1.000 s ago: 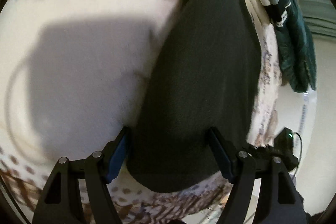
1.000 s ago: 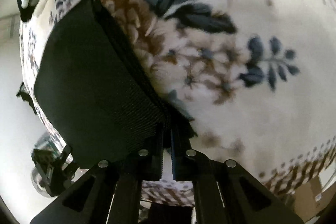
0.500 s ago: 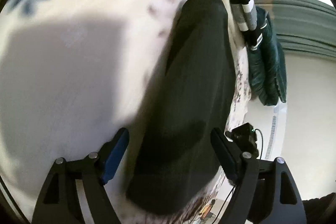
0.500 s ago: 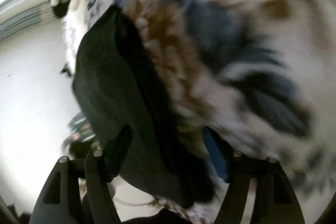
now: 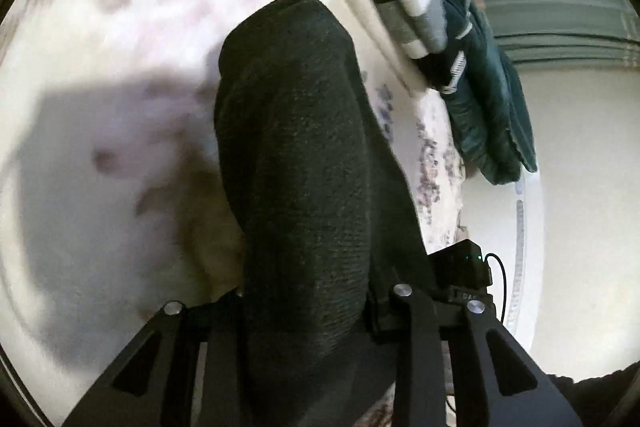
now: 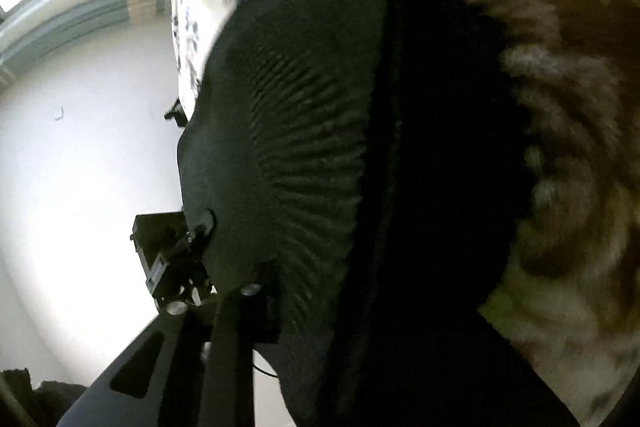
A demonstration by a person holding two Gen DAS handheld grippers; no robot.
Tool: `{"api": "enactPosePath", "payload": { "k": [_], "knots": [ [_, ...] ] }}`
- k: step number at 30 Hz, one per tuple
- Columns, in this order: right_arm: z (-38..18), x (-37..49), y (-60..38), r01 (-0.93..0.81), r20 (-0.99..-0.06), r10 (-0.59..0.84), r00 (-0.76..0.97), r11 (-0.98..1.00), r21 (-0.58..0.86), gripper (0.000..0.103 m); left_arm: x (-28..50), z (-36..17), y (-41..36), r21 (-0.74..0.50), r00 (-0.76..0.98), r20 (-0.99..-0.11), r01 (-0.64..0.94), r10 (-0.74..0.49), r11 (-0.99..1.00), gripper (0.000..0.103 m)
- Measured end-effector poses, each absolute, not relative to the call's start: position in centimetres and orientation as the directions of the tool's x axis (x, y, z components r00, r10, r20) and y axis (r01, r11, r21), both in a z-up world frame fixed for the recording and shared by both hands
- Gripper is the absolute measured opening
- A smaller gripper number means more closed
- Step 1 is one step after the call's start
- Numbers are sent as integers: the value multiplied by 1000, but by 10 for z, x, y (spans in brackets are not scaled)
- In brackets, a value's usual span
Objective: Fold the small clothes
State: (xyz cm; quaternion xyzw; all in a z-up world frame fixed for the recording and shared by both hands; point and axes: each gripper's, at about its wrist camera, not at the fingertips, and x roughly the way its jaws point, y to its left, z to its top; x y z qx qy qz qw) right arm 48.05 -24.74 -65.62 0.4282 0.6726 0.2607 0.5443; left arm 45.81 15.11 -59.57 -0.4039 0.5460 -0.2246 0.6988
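Two wrist views record the same dark knitted garment [image 5: 304, 163], lying on a cream fleece blanket printed with brown and blue flowers [image 5: 120, 75].

Left wrist view: the garment runs from the bottom centre of the frame up to the upper middle, its far end rounded. The left gripper [image 5: 306, 307] has the near end of the cloth between its two black fingers [image 5: 404, 311], which press against it on either side; the jaws are clamped on the garment. A folded dark item with grey and white stripes [image 5: 412, 7] sits at the upper right on the blanket's edge, and a dark teal garment [image 5: 492, 107] hangs just below it. A small black device with a green light [image 5: 460, 263] shows at lower right, beside the right finger.

Right wrist view: the garment fills the centre of the frame, ribbed knit visible, and covers most of the right gripper [image 6: 320, 307]. Only one black finger [image 6: 236, 319] shows, at lower left against the cloth. Whether these jaws are closed cannot be told. Blurred blanket occupies the right side.
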Motion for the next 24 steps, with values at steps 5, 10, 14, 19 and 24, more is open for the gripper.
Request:
{"api": "enactPosePath", "payload": {
  "k": [5, 10, 14, 19, 24],
  "knots": [
    [-606, 486, -252, 263, -540, 841, 32, 514, 816, 18, 490, -551, 149, -811, 280, -574, -63, -769, 582, 25],
    [-543, 526, -272, 239, -540, 833, 120, 504, 830, 18, 545, -505, 137, -811, 283, -559, 6, -779, 585, 25],
    [-495, 581, -288, 204, -564, 805, 184, 530, 823, 18, 616, -471, 121, -823, 296, -527, 58, -797, 565, 25],
    [-452, 674, -308, 173, -590, 763, 264, 564, 807, 18, 709, -446, 106, -825, 303, -499, 122, -812, 552, 25],
    [-447, 760, -321, 166, -623, 724, 298, 603, 780, 18, 804, -460, 93, -820, 288, -502, 141, -815, 555, 25]
  ]
}}
